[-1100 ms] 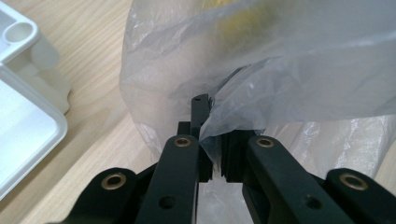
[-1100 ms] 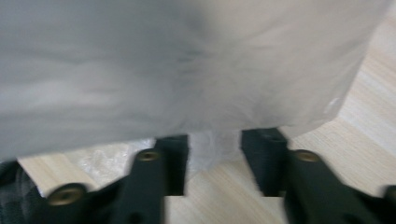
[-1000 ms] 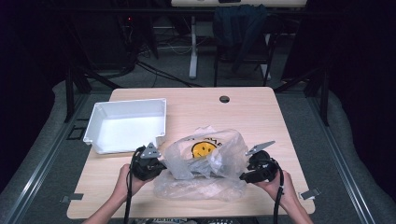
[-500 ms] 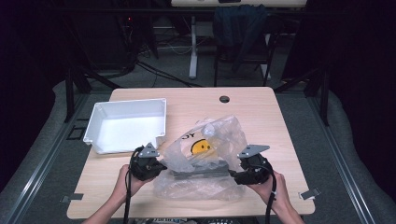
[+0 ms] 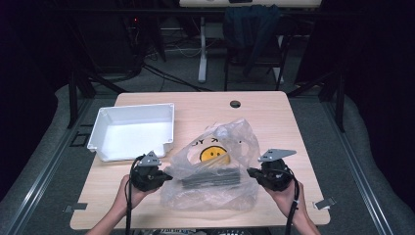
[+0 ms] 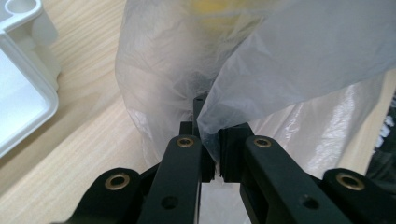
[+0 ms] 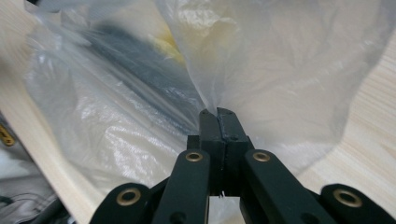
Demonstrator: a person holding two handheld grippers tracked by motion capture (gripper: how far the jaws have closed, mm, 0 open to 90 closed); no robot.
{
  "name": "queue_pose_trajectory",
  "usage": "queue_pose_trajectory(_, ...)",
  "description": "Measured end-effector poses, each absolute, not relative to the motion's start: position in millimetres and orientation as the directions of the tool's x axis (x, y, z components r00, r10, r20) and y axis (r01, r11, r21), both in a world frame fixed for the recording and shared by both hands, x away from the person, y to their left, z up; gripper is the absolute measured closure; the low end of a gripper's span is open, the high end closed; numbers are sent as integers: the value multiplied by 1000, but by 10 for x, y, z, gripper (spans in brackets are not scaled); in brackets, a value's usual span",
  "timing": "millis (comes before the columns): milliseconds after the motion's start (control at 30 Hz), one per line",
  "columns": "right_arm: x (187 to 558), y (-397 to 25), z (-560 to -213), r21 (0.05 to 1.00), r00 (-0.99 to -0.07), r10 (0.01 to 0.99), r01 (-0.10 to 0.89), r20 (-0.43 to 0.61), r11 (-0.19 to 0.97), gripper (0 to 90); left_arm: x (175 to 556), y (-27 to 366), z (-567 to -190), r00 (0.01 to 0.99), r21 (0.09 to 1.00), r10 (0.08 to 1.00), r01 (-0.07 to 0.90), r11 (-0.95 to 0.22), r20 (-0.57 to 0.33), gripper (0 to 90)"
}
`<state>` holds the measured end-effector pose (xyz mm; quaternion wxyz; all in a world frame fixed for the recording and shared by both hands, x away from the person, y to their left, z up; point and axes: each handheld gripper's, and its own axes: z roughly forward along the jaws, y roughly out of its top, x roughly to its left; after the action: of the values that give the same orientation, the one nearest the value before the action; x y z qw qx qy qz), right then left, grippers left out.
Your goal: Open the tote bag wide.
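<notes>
The clear plastic bag point(image 5: 215, 171) with the yellow smiley face printed on it lies on the near half of the wooden table point(image 5: 274, 117), between my two hands, and a dark flat bundle point(image 5: 211, 177) rests inside it; I can't tell what that bundle is through the film. My left gripper point(image 5: 164, 175) is clamped on a fold of the bag's left edge; in the left gripper view the film point(image 6: 243, 93) runs down between the jaws and is pinched there. My right gripper point(image 5: 252, 172) is closed on the right edge; in the right gripper view the jaws meet with a peak of film point(image 7: 219, 100) caught at their tips. Between the two grips the bag's mouth seems held spread, with the upper sheet puffed up behind.

The white plastic bin point(image 5: 132, 132) sits on the far left of the table, just beyond my left gripper and apart from the bag.

My worry is the right-hand hold: only a thin tuck of film sits at the very tips, so a sideways pull could slip it free and let the mouth collapse. Pull too hard the other way and the thin plastic may stretch or tear at either pinch. If I lift unevenly, the dark bundle could slide toward the low side and spill out onto the table
</notes>
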<state>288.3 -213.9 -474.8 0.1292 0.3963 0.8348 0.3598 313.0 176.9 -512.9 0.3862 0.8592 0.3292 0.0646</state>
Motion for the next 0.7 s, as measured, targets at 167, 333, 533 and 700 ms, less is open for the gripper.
queue_pose_trajectory(167, 2874, -2284, -4765, 674, -632, 760, 628, 150, 389, 900, 3126, 1823, -5157, 773, 686, 602, 550, -477, -201, 882)
queue_pose_trajectory(333, 2926, -2311, -4895, 630, -616, 772, 664, 157, 402, 900, 3147, 1810, -5230, 771, 651, 600, 571, -500, -214, 884)
queue_pose_trajectory(533, 3067, -2391, -5032, 581, -581, 796, 711, 169, 395, 900, 3209, 1826, -5309, 753, 615, 623, 599, -513, -213, 885)
queue_pose_trajectory(700, 3178, -2391, -5159, 537, -570, 805, 737, 168, 410, 900, 3281, 1840, -5379, 733, 589, 645, 624, -514, -214, 885)
